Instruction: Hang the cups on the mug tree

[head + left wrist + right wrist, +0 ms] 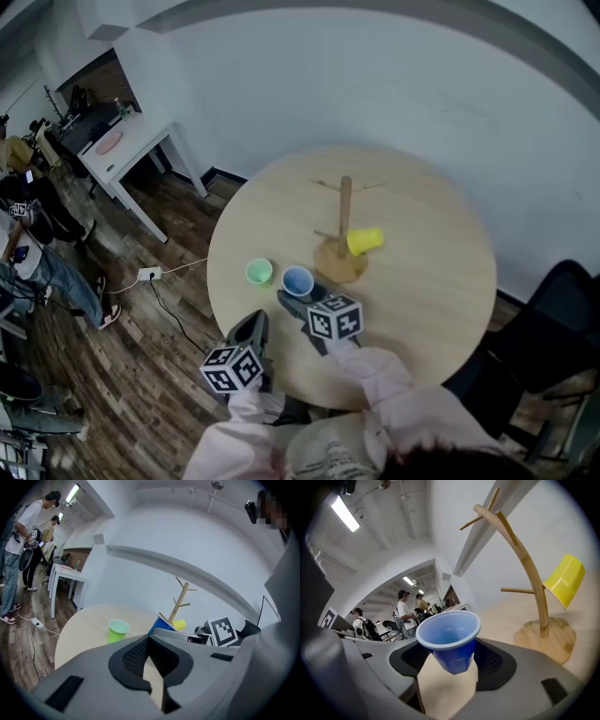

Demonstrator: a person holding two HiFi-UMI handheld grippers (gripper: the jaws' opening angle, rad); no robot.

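1. A white-walled room with a dark wood floor holds a round pale table (422,281). A white desk (127,145) and some standing people are off to the left, and a black chair (553,319) is at the right.
2. The wooden mug tree (345,202) stands on its disc base near the table's middle, within reach of both grippers.
3. A yellow cup (366,241) hangs mouth-outward on a lower peg. One cup therefore looks done, while the upper pegs and another low peg are bare.
4. The right gripper (452,658) is clamped on the blue cup (449,637), with its pads pressing the tapered lower wall. The rim sits upright and clear of the jaws, probably so that it can later be tipped over a peg.
5. The cup appears lifted a little off the table just in front of the tree's base, which suggests it is being carried to the tree.
6. The green cup (260,272) stands upright on the table to the left of the blue one, untouched and apparently waiting its turn.
7. The left gripper (149,641) has its jaws drawn together on nothing. It is near the table's front edge, short of the green cup, and looks kept out of the right one's way.
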